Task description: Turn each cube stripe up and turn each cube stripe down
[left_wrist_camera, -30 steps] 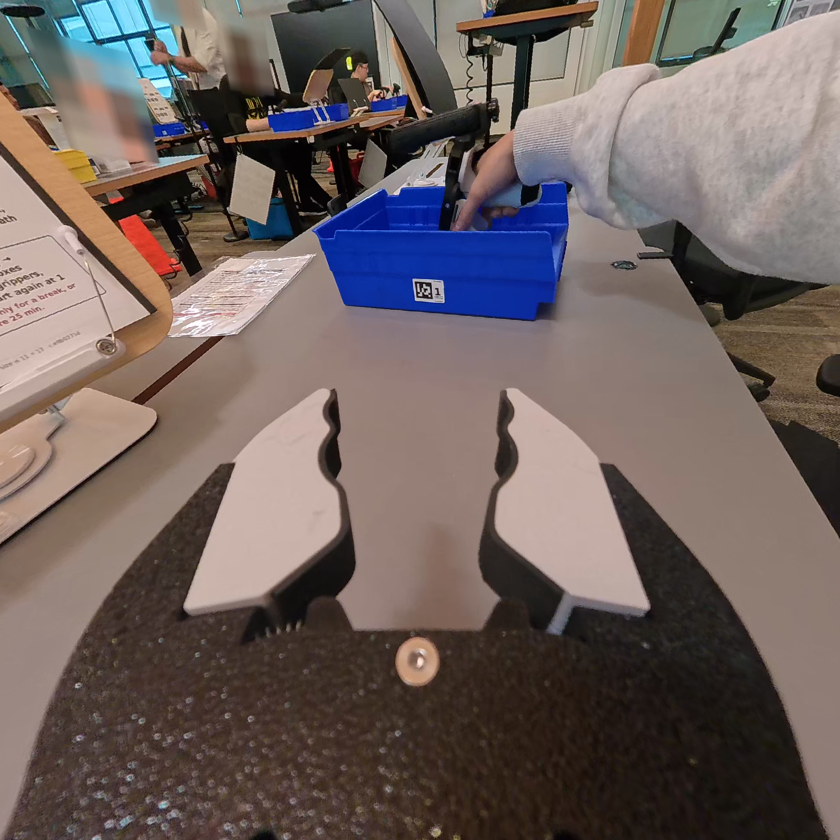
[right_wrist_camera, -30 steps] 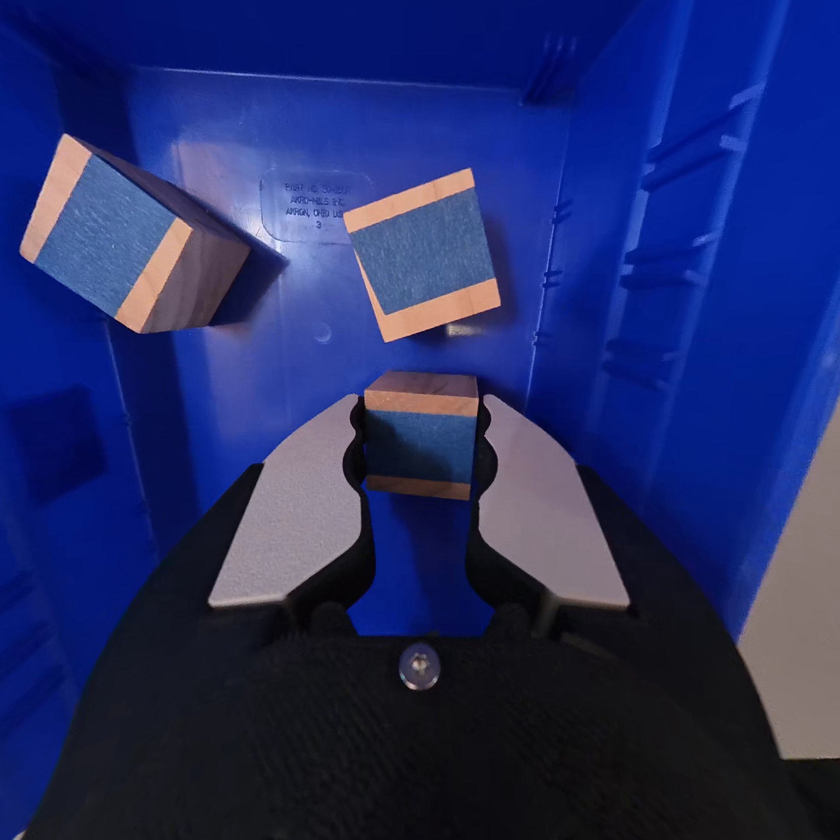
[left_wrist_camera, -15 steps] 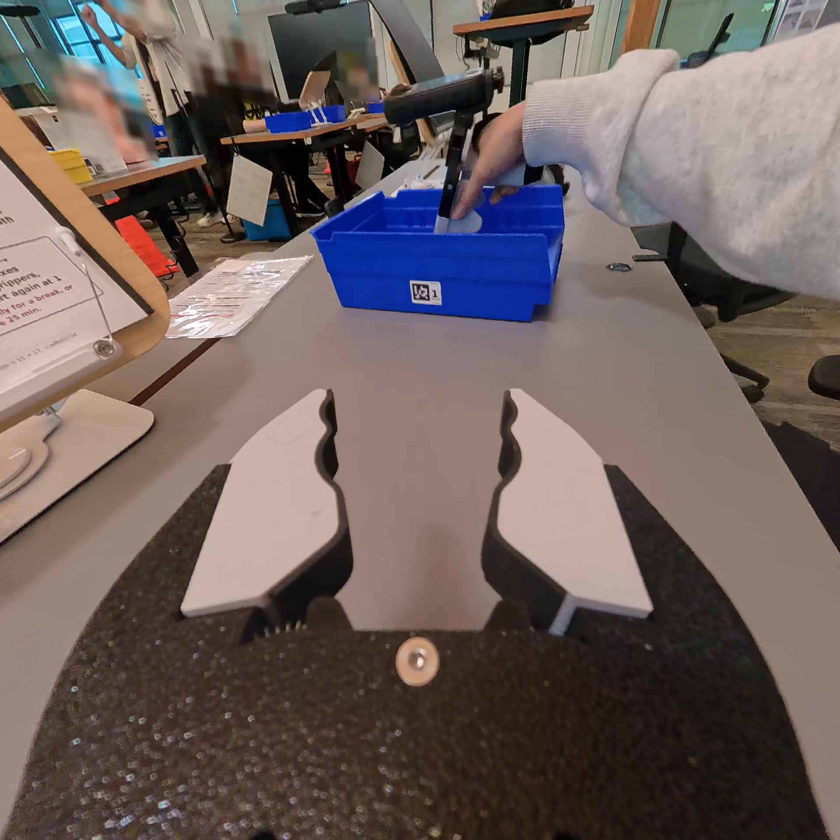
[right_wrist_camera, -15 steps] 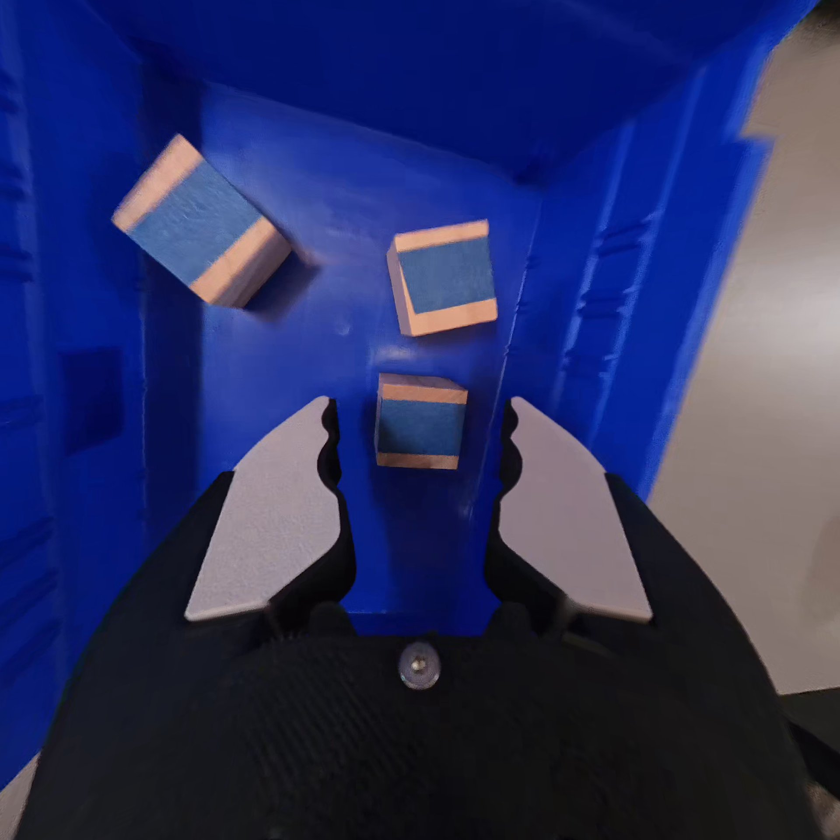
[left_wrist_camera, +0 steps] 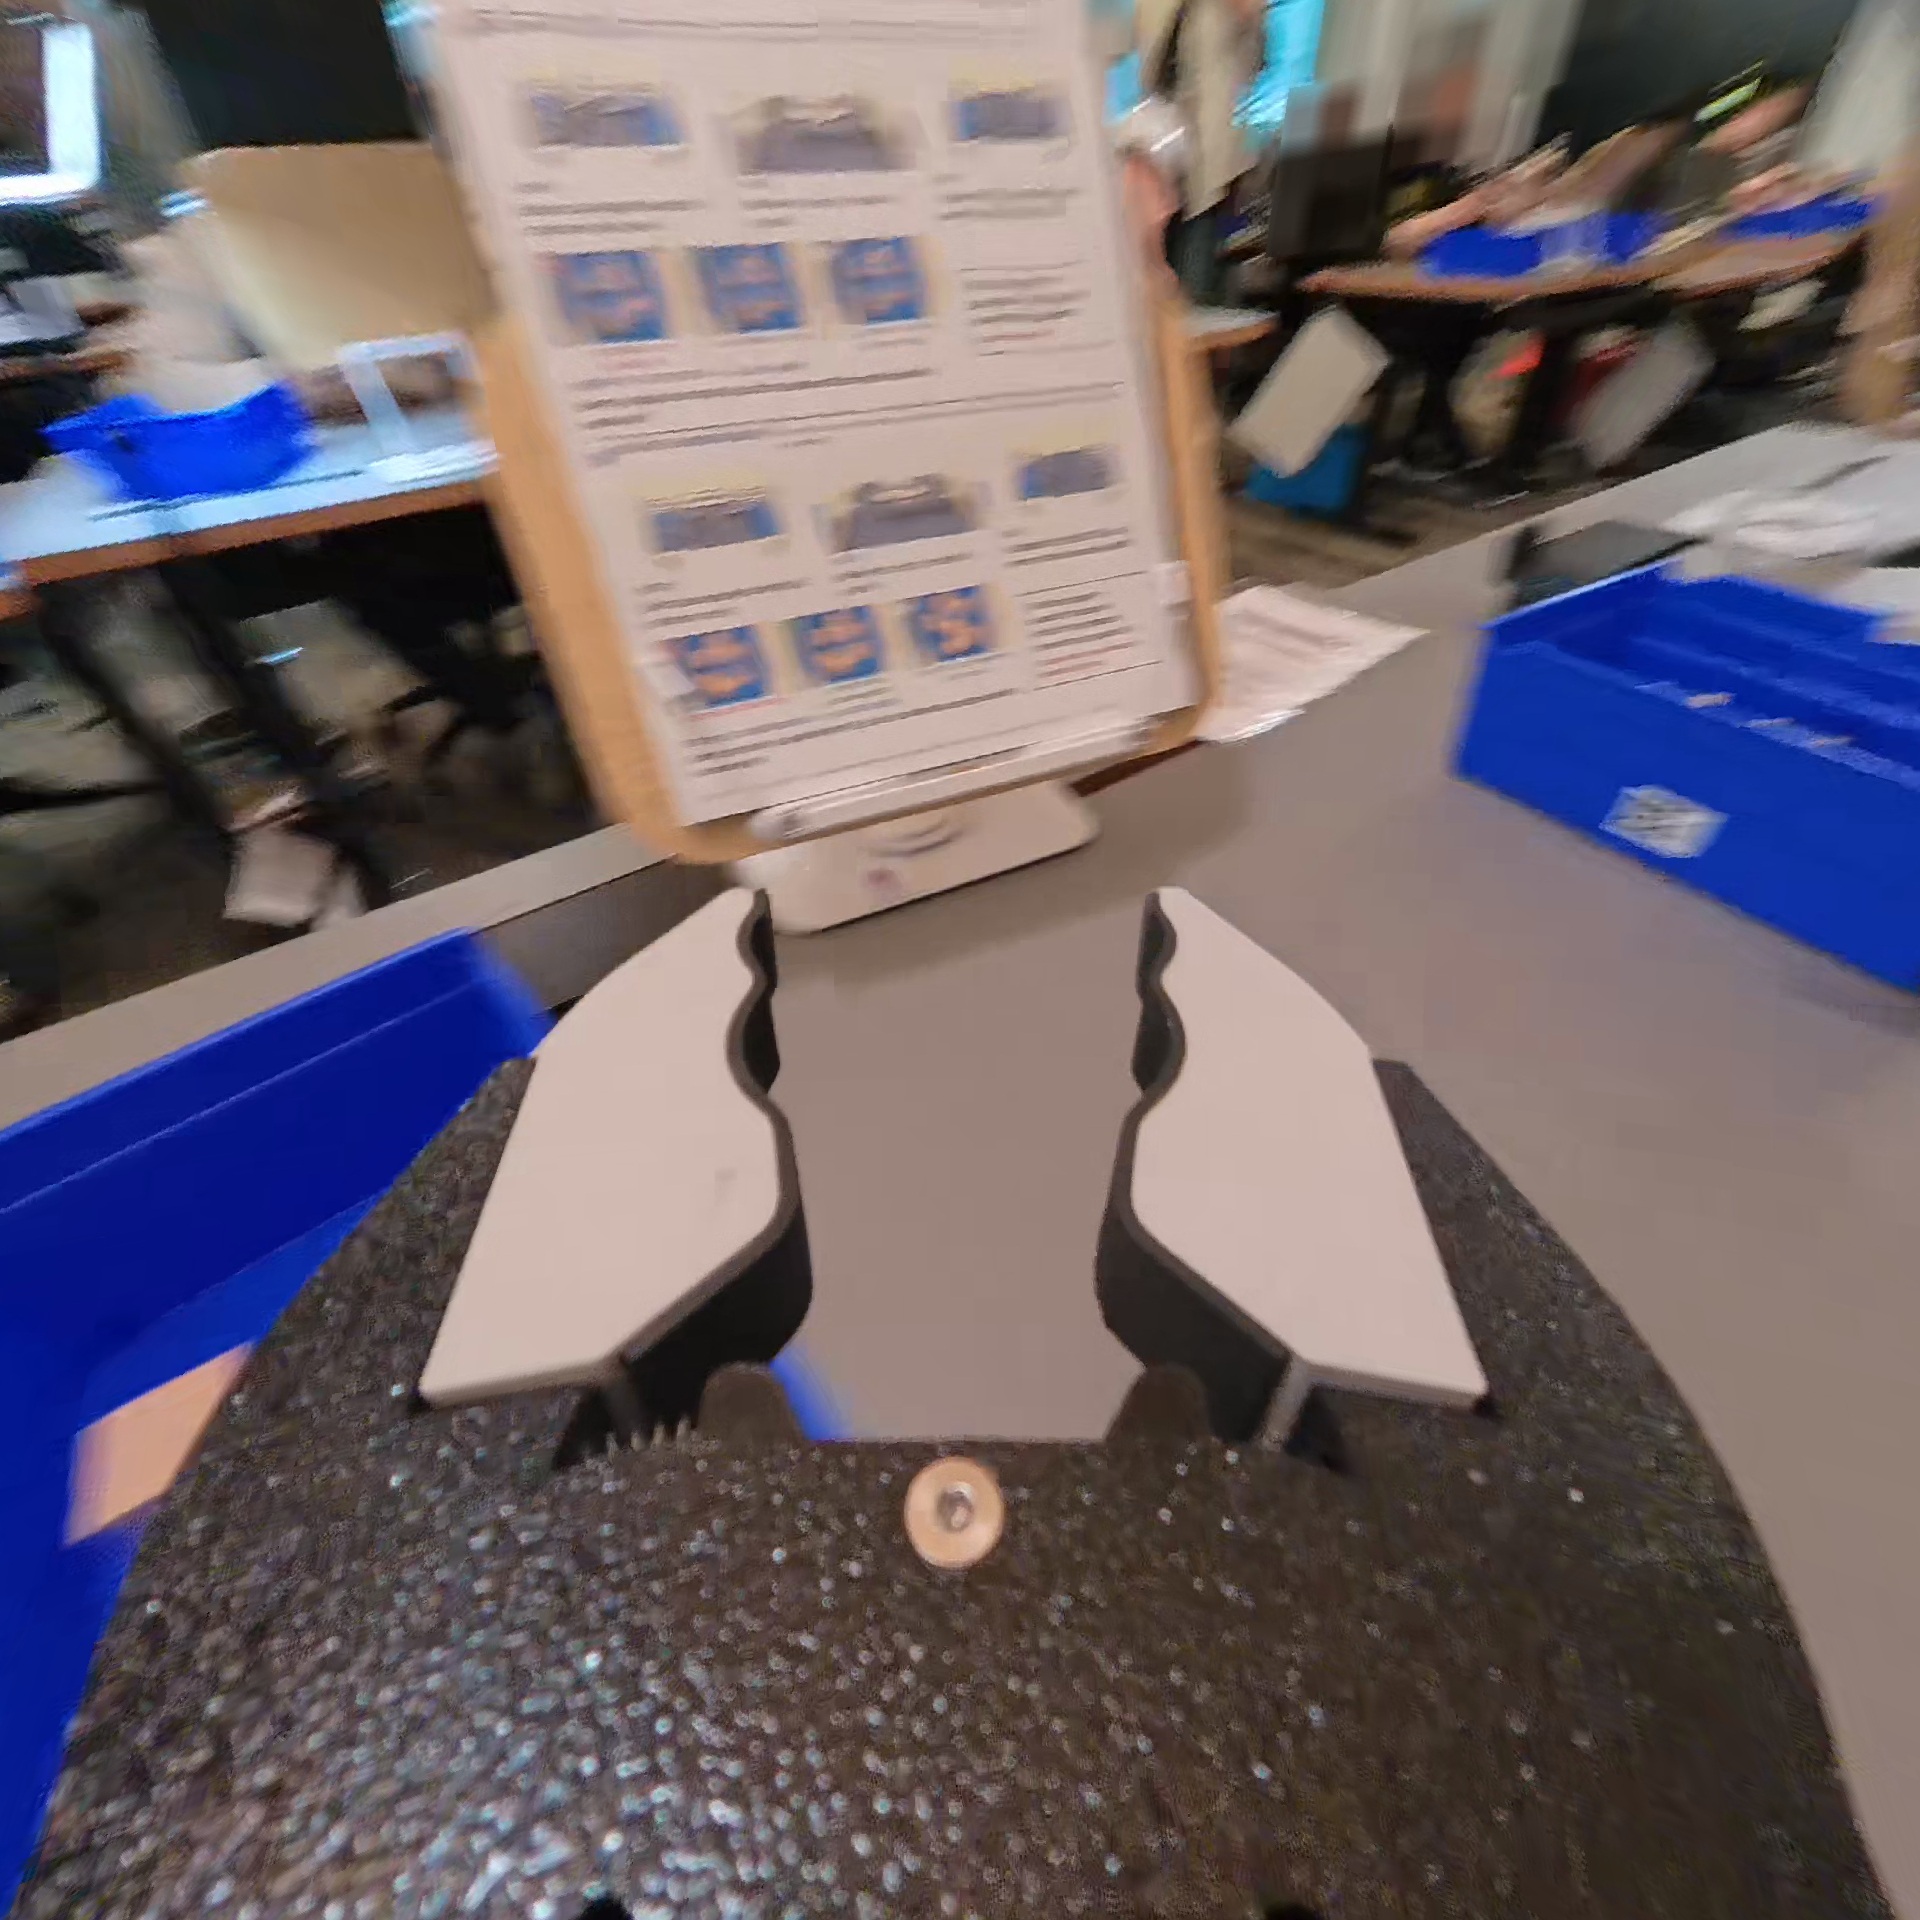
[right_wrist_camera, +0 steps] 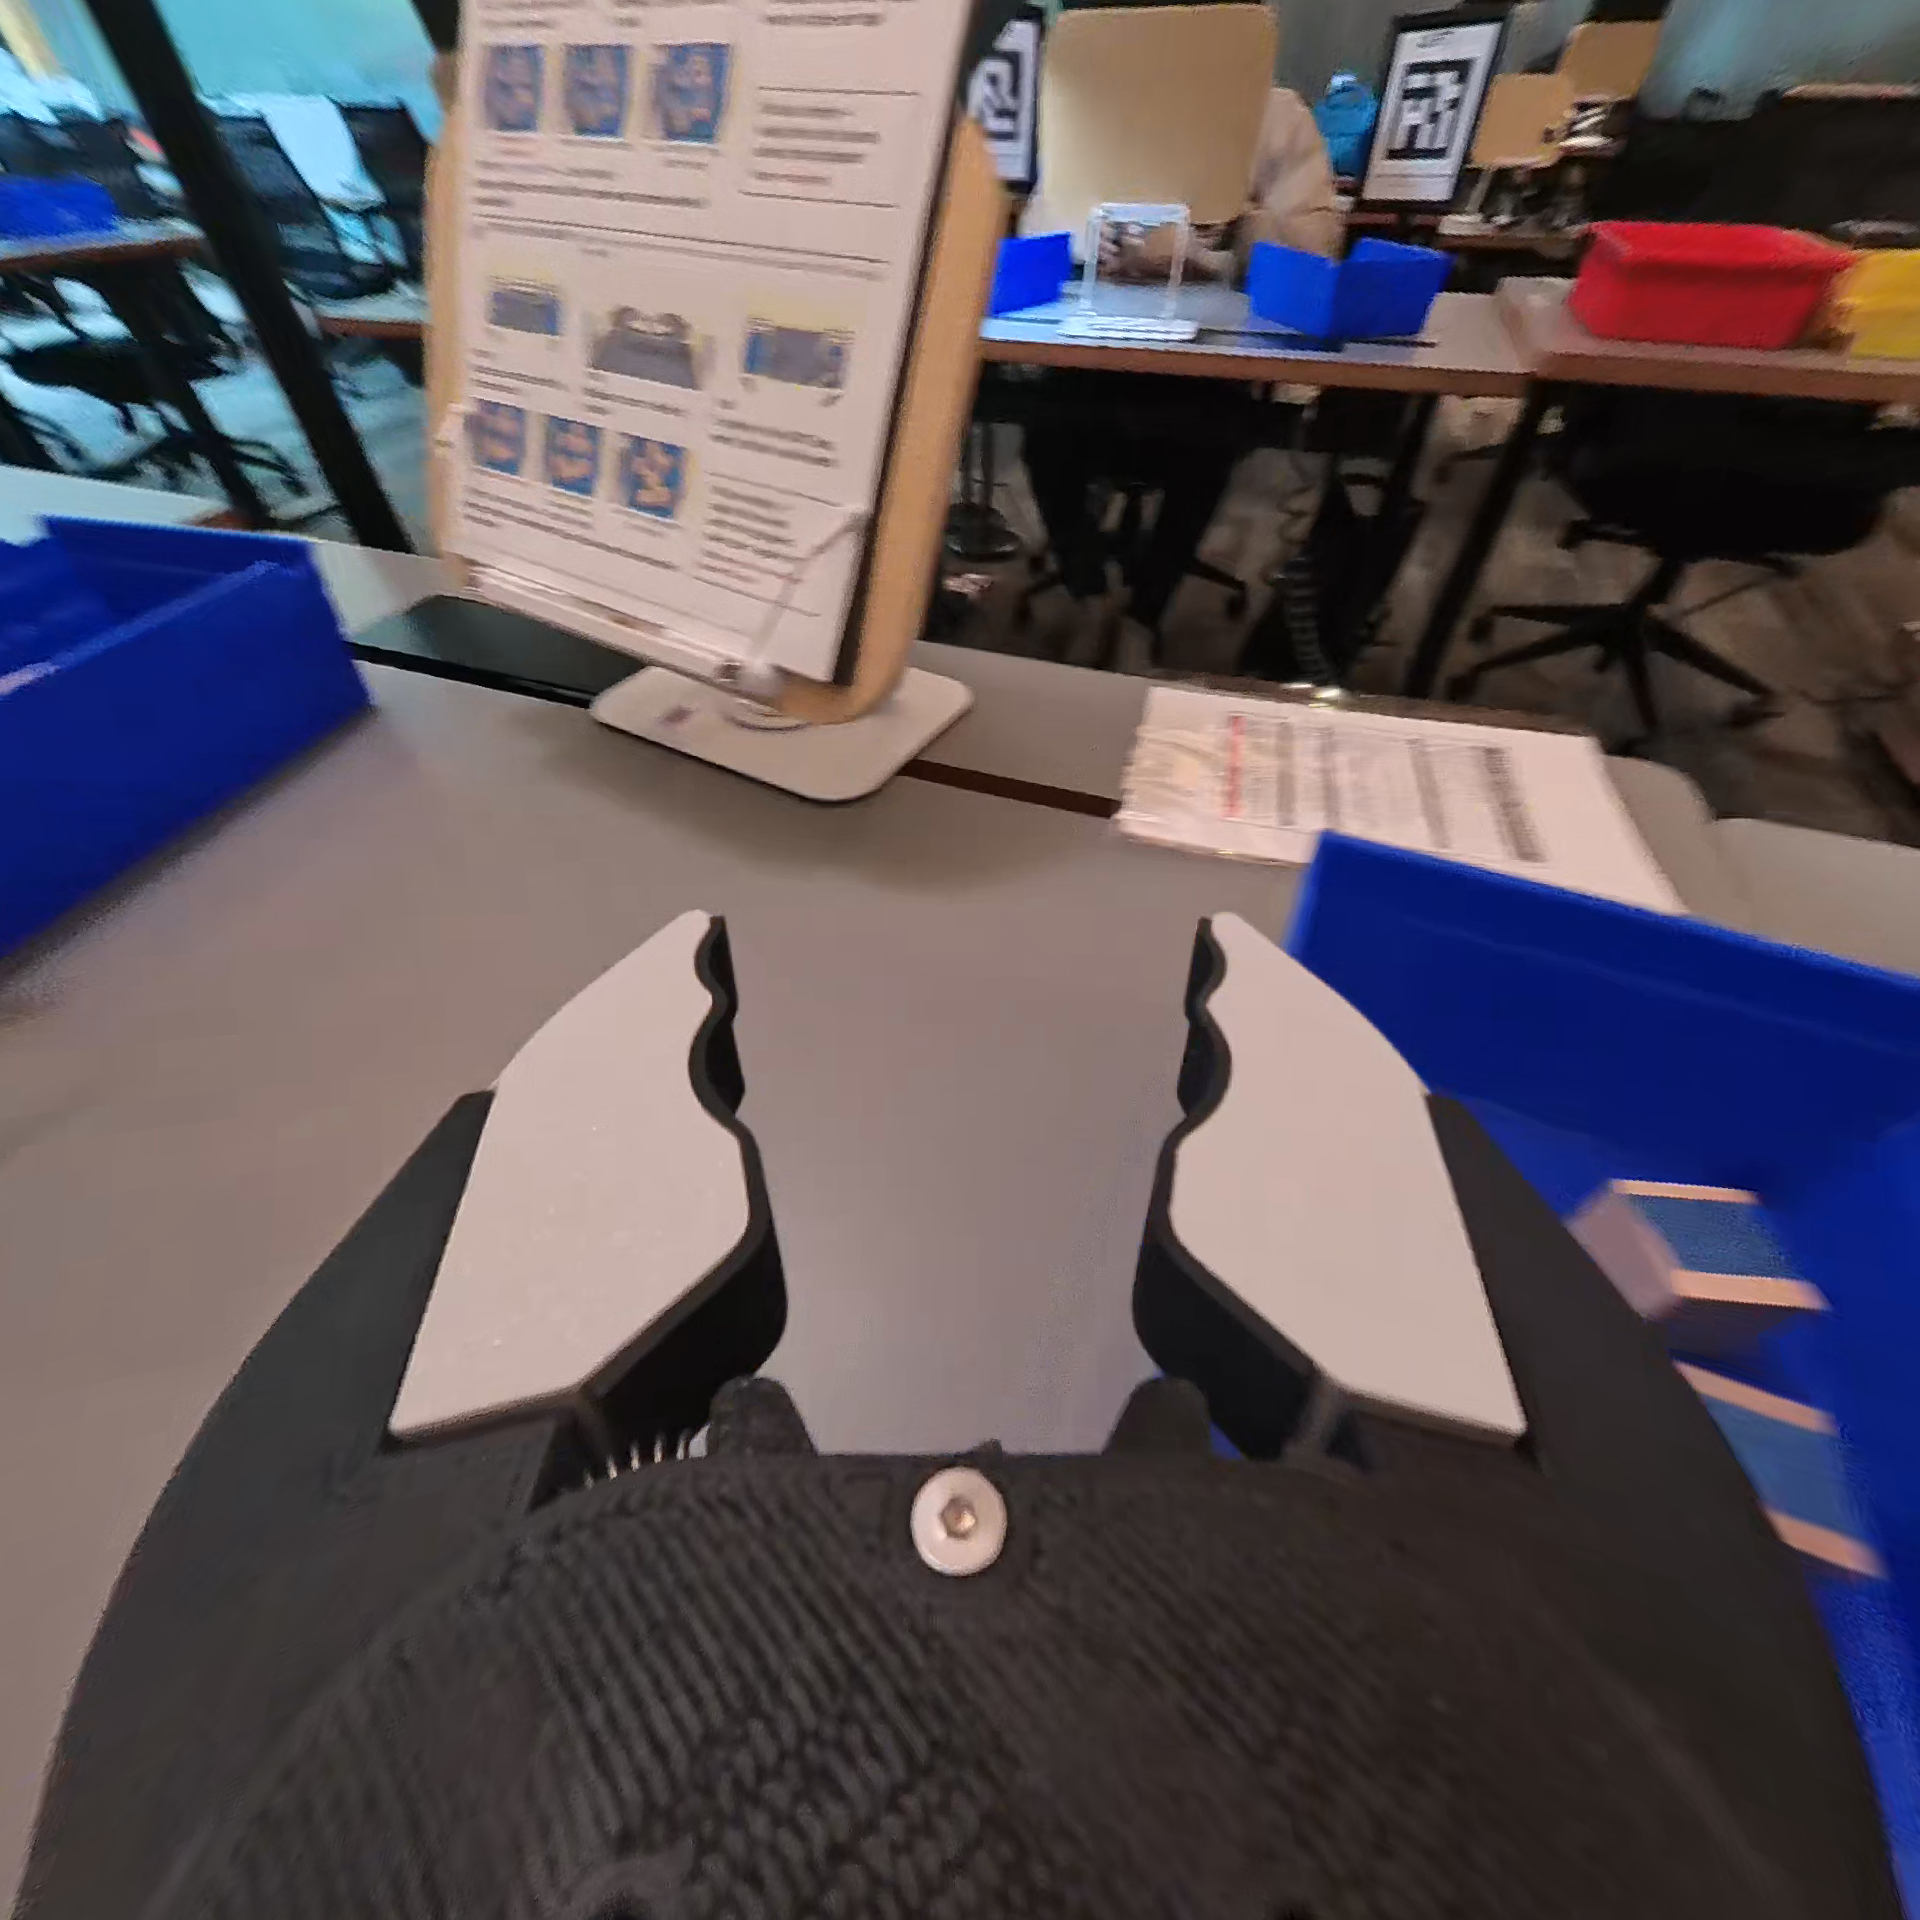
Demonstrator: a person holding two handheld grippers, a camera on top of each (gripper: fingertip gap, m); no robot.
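A busy workroom with rows of other desks lies beyond the grey desk [right_wrist_camera: 520, 935] in front of you, and both views are smeared by motion.

The striped wooden cubes [right_wrist_camera: 1704, 1262], pale wood with a blue band, sit in the blue plastic bin [right_wrist_camera: 1558, 997] at the near right of the right wrist view. The clearest cube shows its blue band facing up, and the edges of others appear below it, too blurred to count or read. In the left wrist view another blue bin [left_wrist_camera: 260, 1091] sits at the near left, with a pale tan patch inside that may be a cube, though you cannot tell.

Your right gripper [right_wrist_camera: 961, 961] is wide apart and empty, over bare desk just left of the bin. Your left gripper [left_wrist_camera: 956, 940] is likewise wide and empty, pointing at the wooden stand holding a printed instruction sheet [left_wrist_camera: 831, 416] at the far side. A third blue bin [left_wrist_camera: 1714, 748] lies far right in that view, and a loose sheet of paper [right_wrist_camera: 1371, 790] lies beyond the near bin.

No cube is in hand, so the step is probably choosing the next one:
- Steady the camera first, so you can read each stripe.
- Come down squarely over one cube and close on its plain wood sides.
- Keep clear of the bin wall and neighbouring cubes, lift slightly, roll it and set it flat.
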